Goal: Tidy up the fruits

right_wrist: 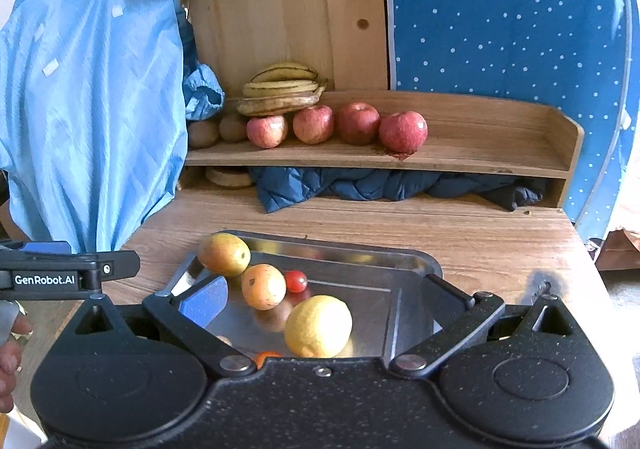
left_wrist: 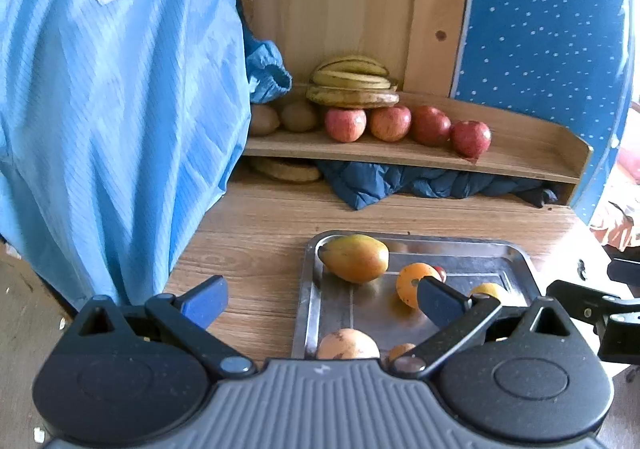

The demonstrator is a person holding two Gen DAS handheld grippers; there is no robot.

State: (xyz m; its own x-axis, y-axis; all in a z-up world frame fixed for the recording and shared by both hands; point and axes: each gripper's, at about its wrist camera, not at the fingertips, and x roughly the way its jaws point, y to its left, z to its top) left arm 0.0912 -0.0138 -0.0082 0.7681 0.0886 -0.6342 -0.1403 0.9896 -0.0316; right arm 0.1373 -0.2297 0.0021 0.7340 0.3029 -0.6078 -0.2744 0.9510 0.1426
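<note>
only from right wrist, cherry tomato [right_wrist: 296, 281] unobstructed

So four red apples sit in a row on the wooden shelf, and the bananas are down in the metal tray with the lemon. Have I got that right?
Not quite. The bananas are not in the metal tray; they lie on the wooden shelf, just behind the apples. The right wrist view shows it. The four apples on the shelf and the lemon in the tray are right.
</note>
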